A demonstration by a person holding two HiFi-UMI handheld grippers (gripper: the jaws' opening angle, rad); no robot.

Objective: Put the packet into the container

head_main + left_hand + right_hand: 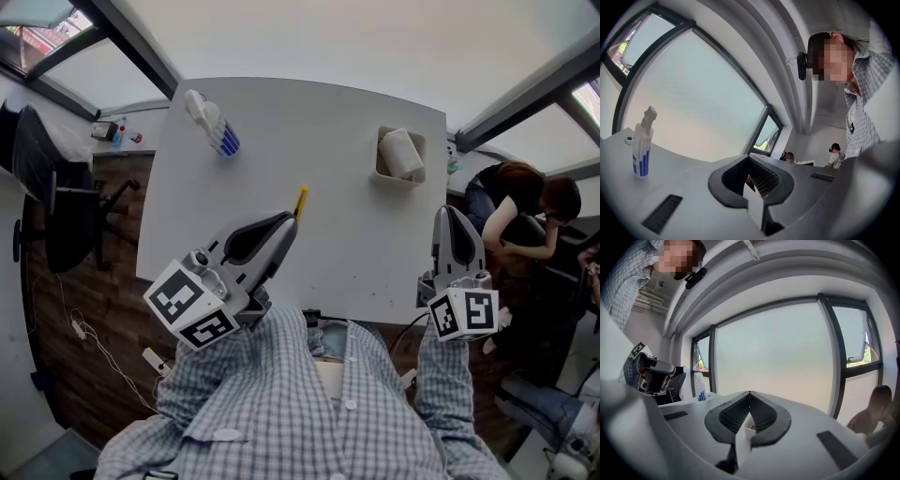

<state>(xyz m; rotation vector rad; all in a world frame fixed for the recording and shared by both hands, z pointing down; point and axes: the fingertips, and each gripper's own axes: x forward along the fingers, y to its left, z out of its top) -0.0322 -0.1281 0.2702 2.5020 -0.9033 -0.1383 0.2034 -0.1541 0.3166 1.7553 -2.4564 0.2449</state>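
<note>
Head view: right gripper (454, 213) forward, closed.

On your table (356, 225), the bottle (214, 124) sits far left and the container (382, 171) far right, with the packet (401, 152) inside it. A slim stick (300, 202) lies between them, nearer you, just before your left gripper (286, 223).

Bare tabletop (356, 234) between bottle (214, 127) and container (401, 155)

Bright daylight thru windows (773, 357), soft shadows, heavy fisheye distortion
</note>
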